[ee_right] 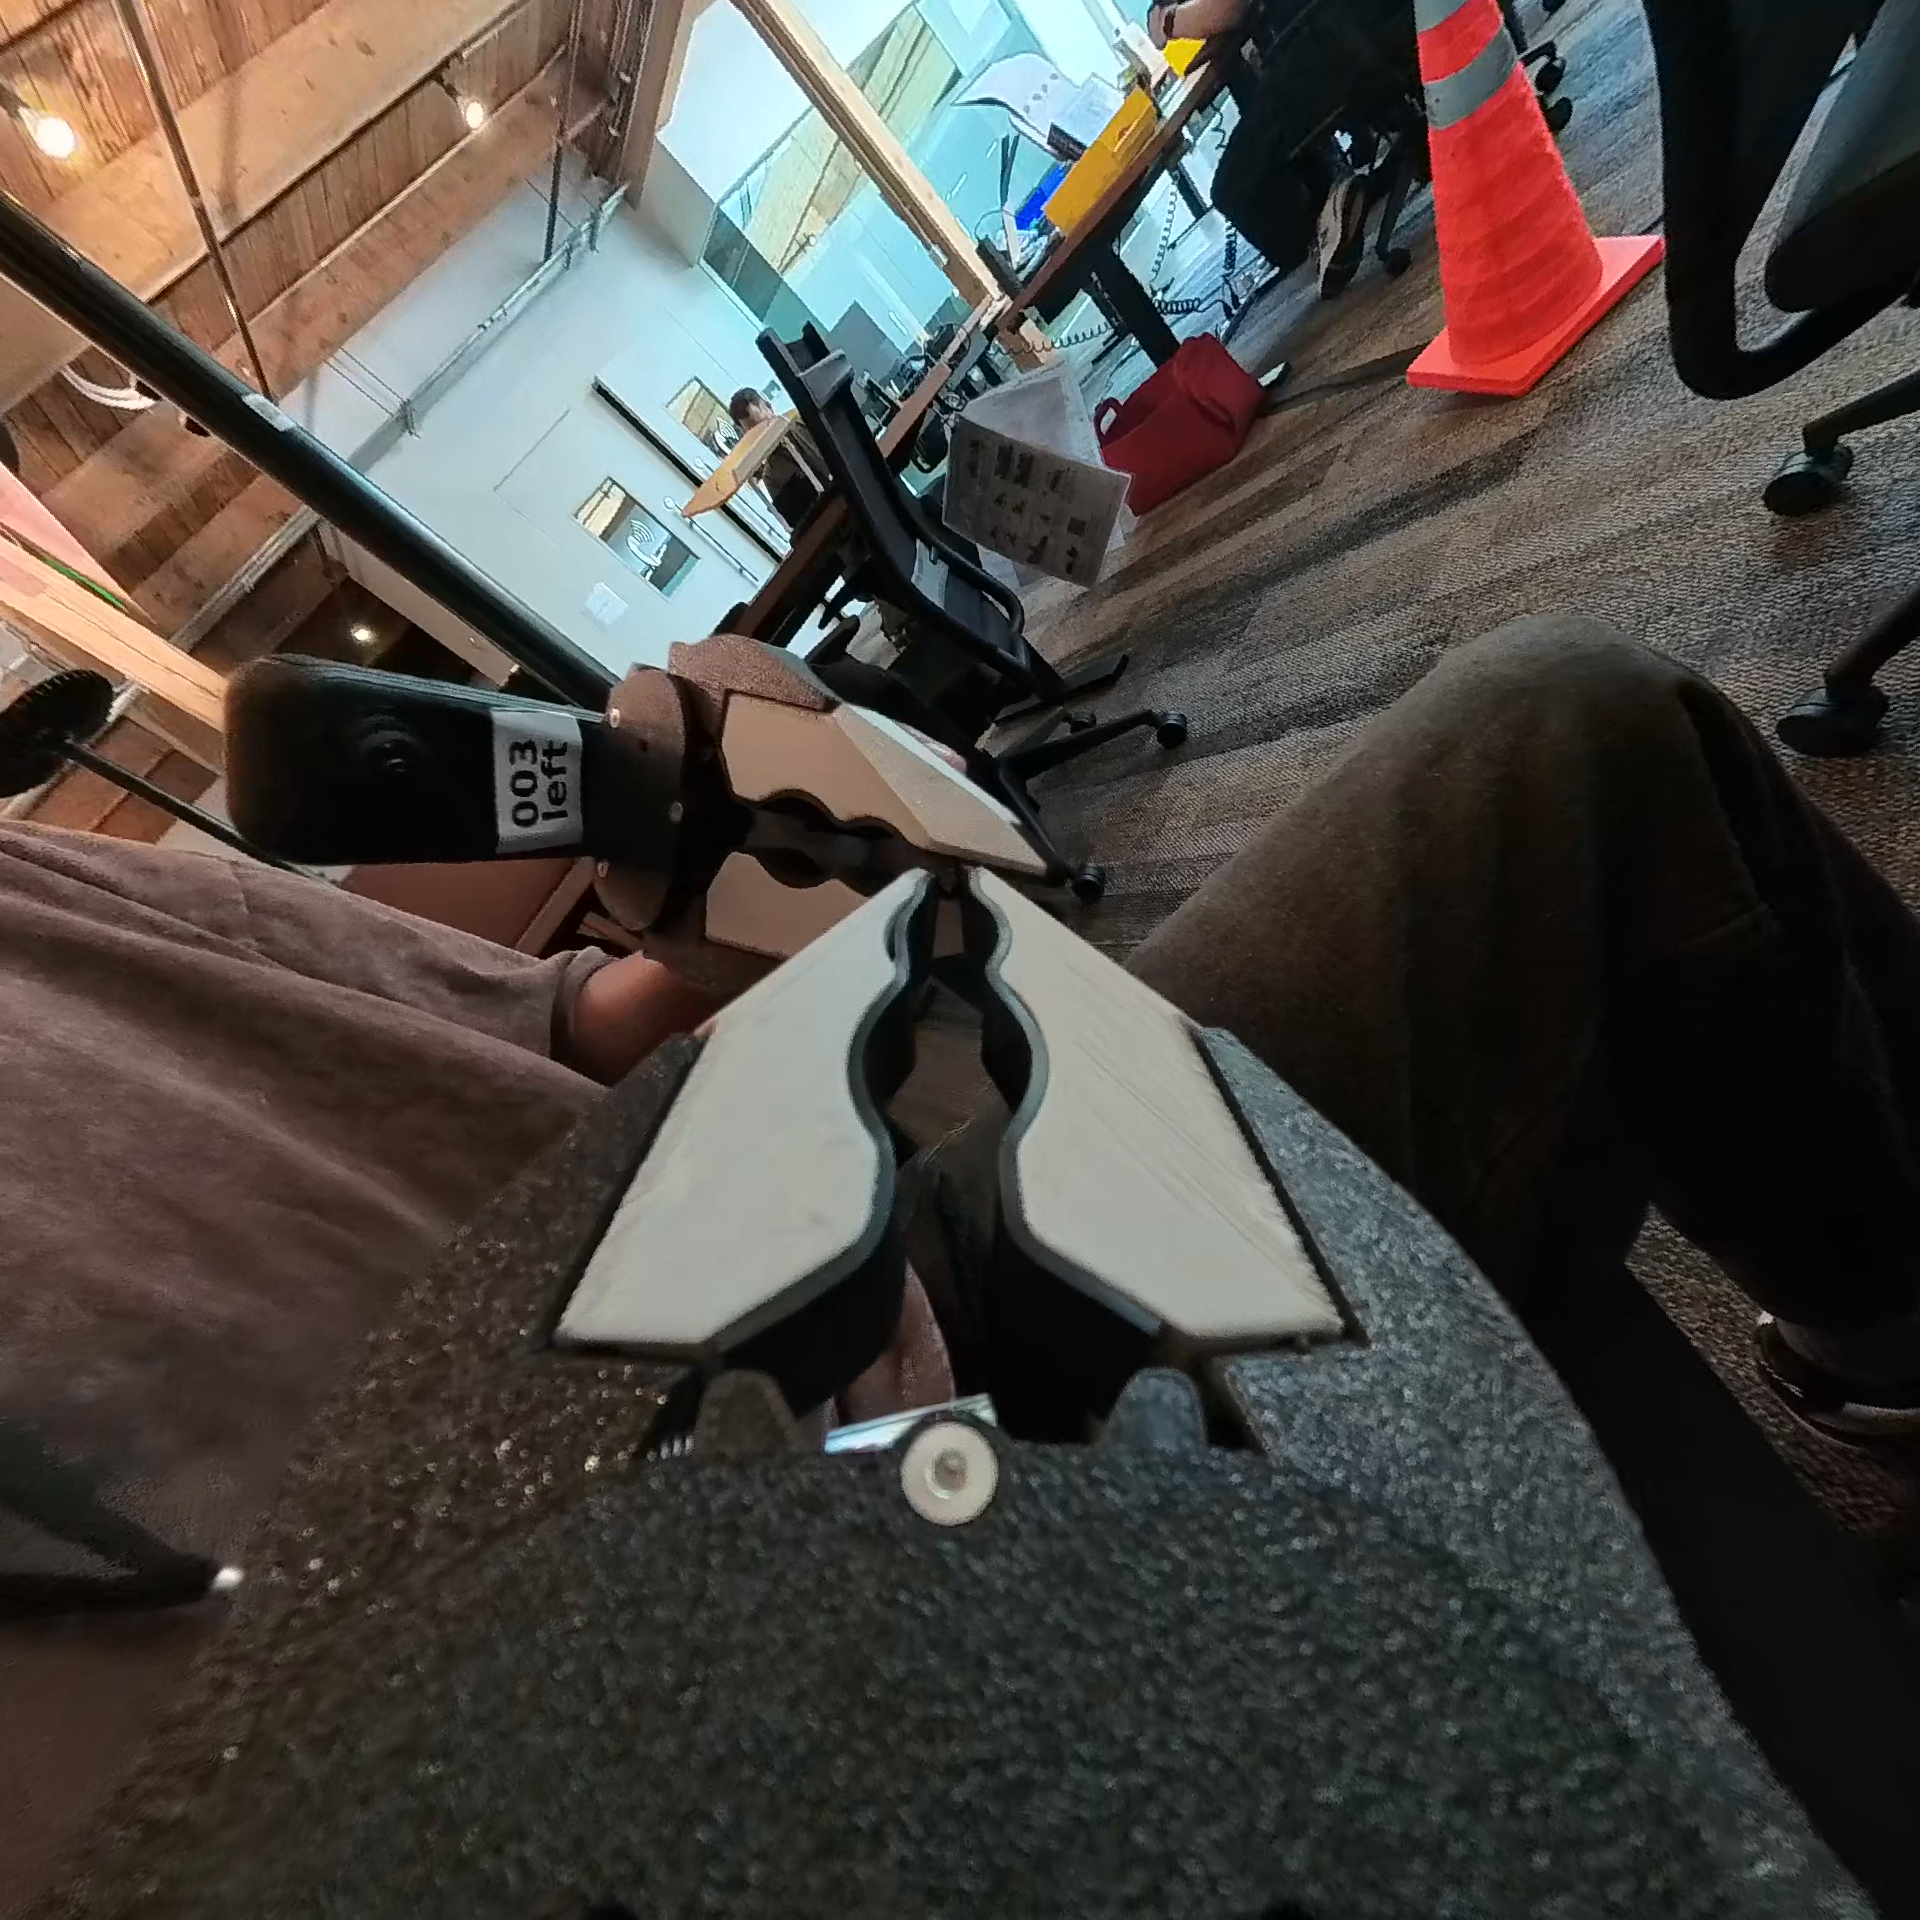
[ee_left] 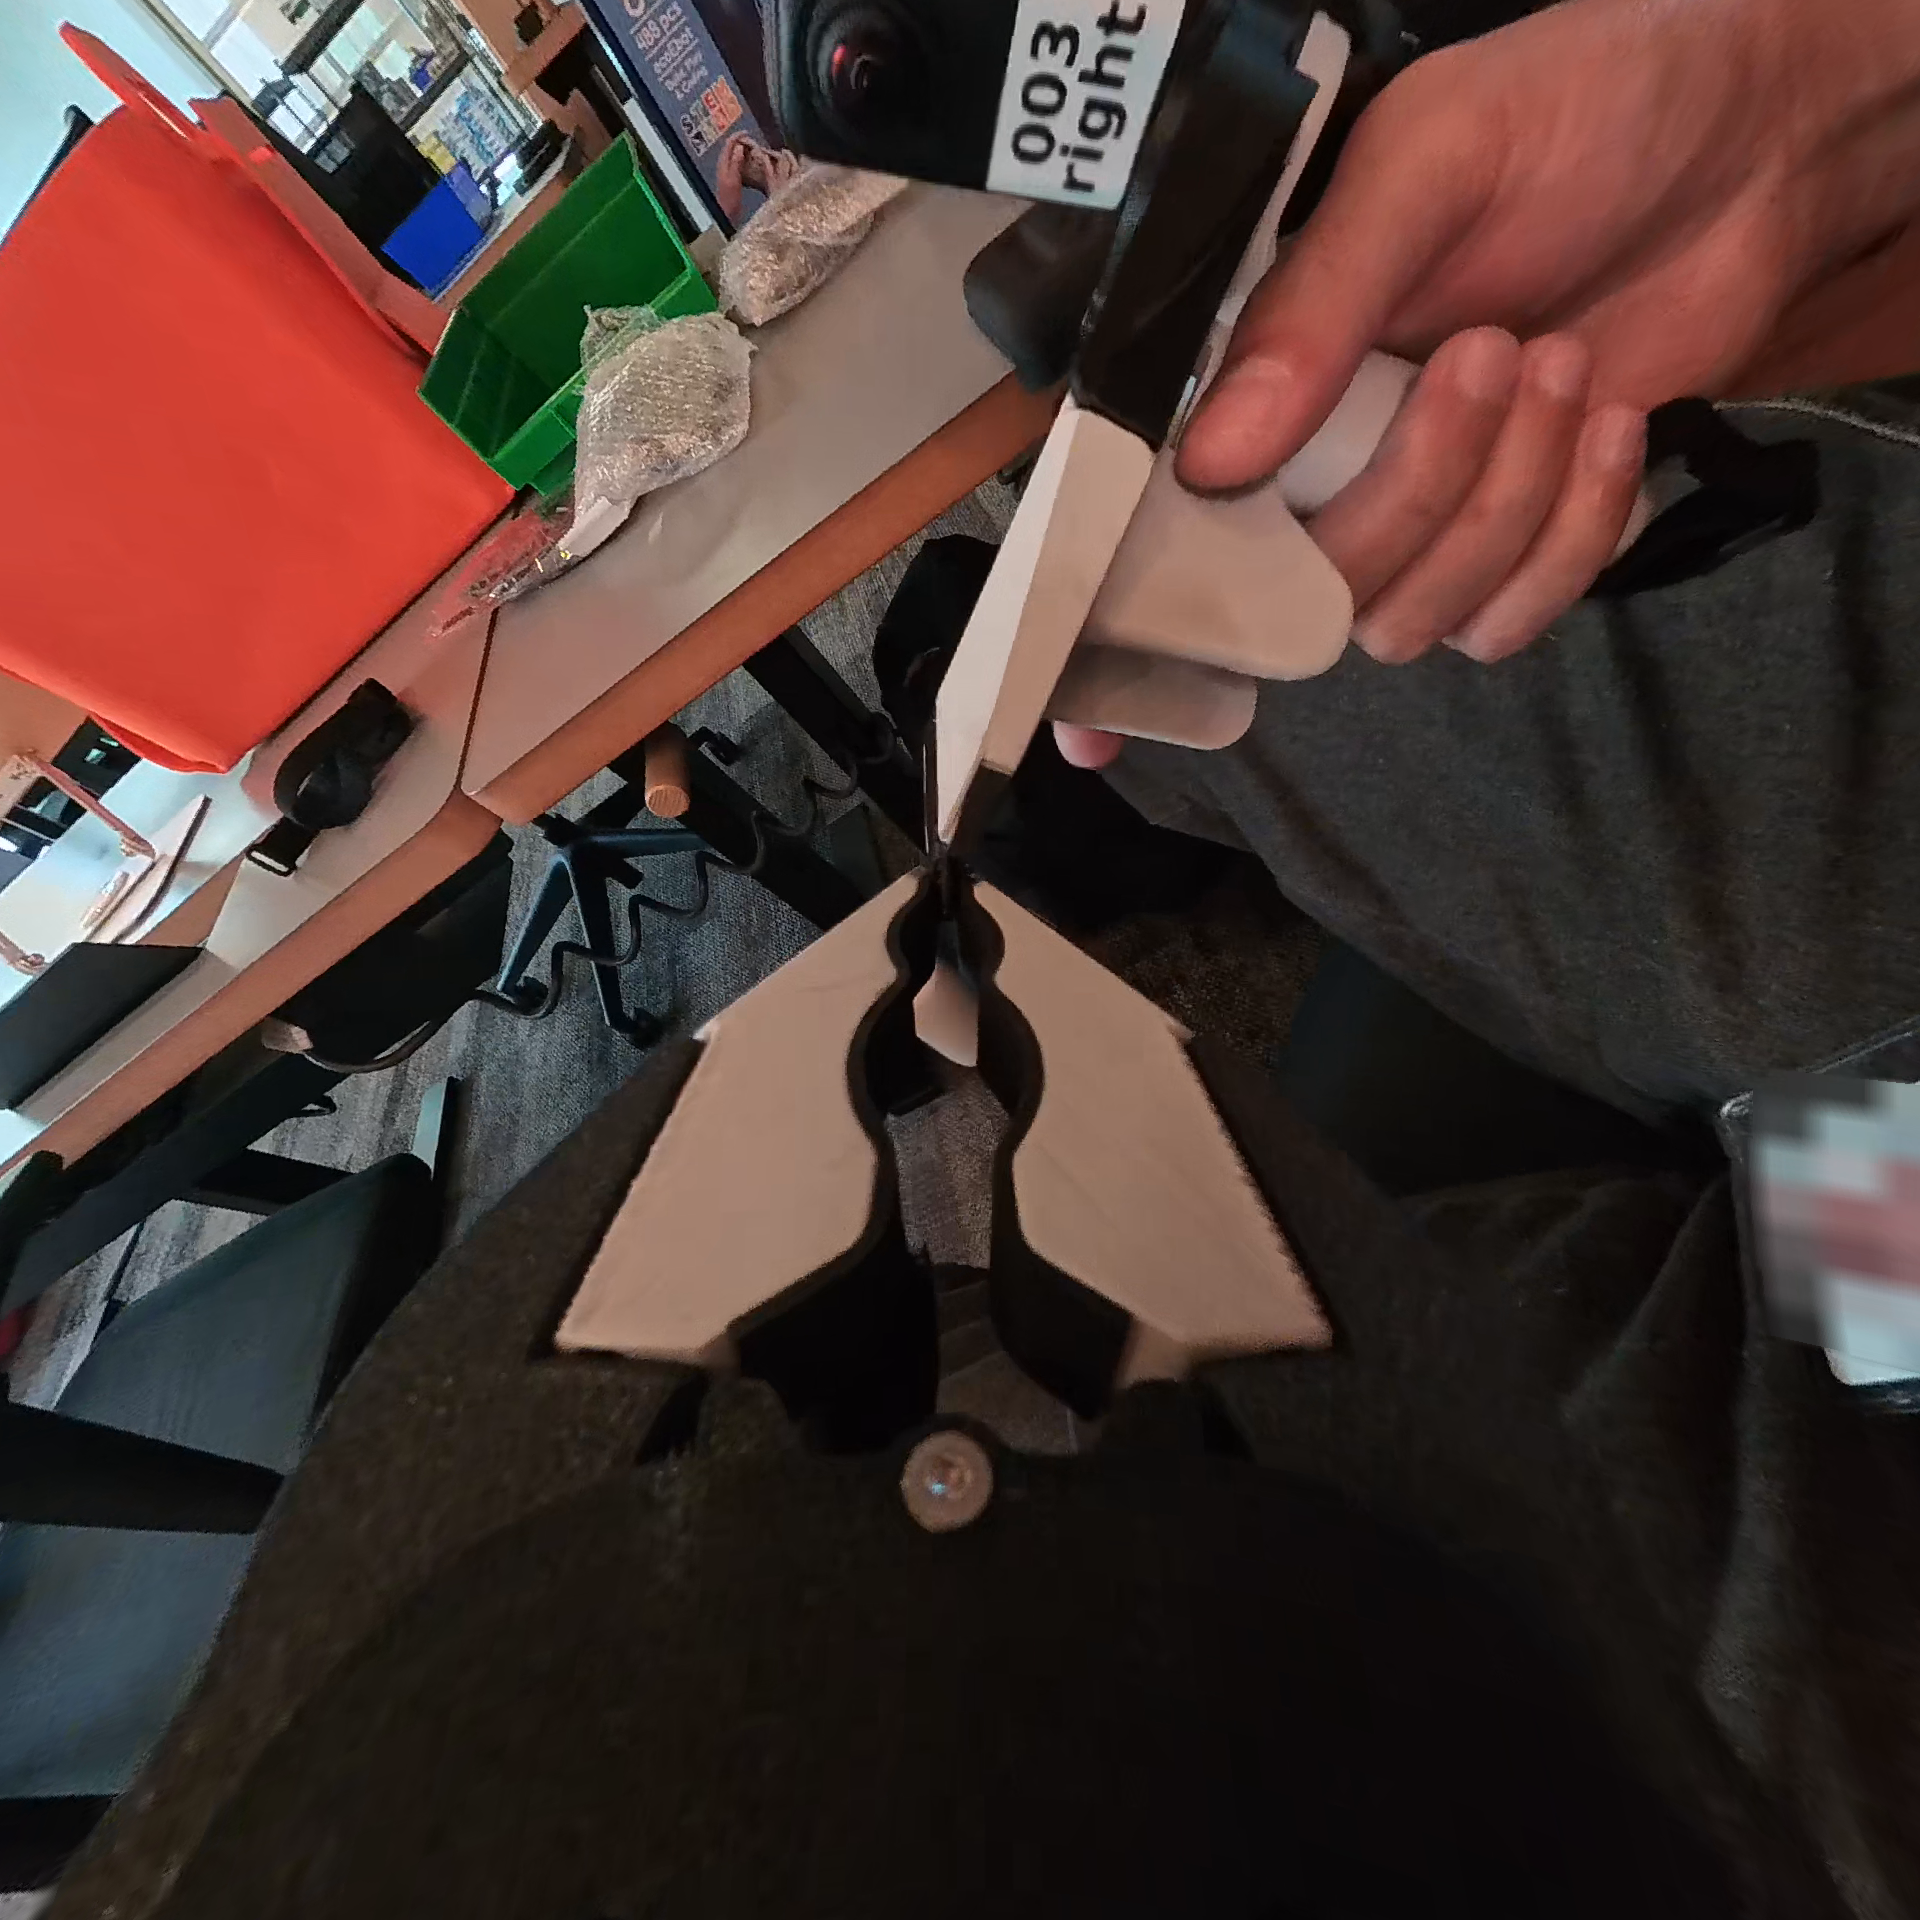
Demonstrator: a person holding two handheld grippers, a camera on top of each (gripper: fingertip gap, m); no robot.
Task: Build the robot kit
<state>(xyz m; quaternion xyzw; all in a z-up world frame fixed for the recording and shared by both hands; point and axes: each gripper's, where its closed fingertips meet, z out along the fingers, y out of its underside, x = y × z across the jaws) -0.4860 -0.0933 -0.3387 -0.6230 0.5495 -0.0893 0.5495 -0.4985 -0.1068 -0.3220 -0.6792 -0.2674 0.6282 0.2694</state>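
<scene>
Your left claw (ee_left: 943,883) is closed, empty, its tips touching the tips of your right claw (ee_right: 948,883), also closed and empty, over your lap. Your right hand (ee_left: 1558,343) grips its handle. Beyond, to the left, a bench (ee_left: 831,416) carries a green bin (ee_left: 561,332), an orange bag (ee_left: 208,436) and bubble-wrapped bundles (ee_left: 665,405). An orange cone (ee_right: 1507,208) stands on the carpet (ee_right: 1351,540).

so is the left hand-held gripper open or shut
Shut: the left hand-held gripper has its white fingers meeting at the tips, with nothing visible between them.
</scene>
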